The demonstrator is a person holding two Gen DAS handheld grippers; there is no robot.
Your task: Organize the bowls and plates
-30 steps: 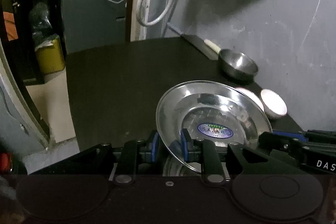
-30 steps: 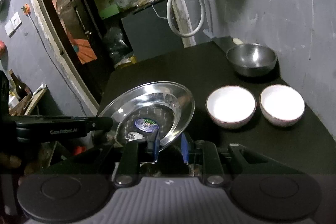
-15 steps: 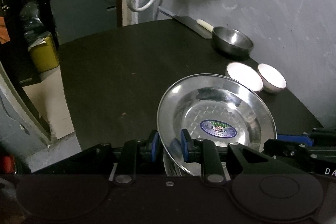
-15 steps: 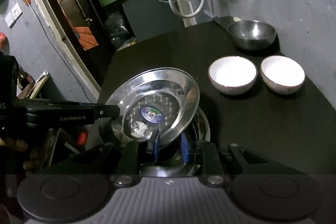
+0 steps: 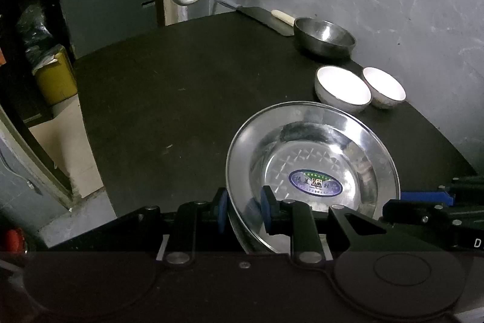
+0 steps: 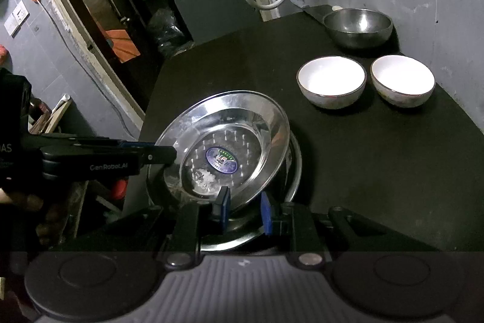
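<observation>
Both tongs grip the same steel plate (image 5: 311, 159), which has an oval blue sticker at its centre. The left tongs (image 5: 243, 209) are pinched narrow on the plate's near-left rim, one blue pad on each face of the metal. The right tongs (image 6: 243, 211) are clamped the same way on the rim nearest their own camera. The plate is tilted and held just above a second steel plate (image 6: 290, 171), which lies flat on the black table (image 5: 181, 99) near its front edge; whether the two plates touch I cannot tell. Farther back on the table, towards the grey wall, two white bowls (image 6: 331, 80) (image 6: 402, 79) stand side by side, close together. Behind them sits a steel bowl (image 6: 358, 24), upright and empty. In the right wrist view, the left tongs reach in from the left to the plate's rim.
</observation>
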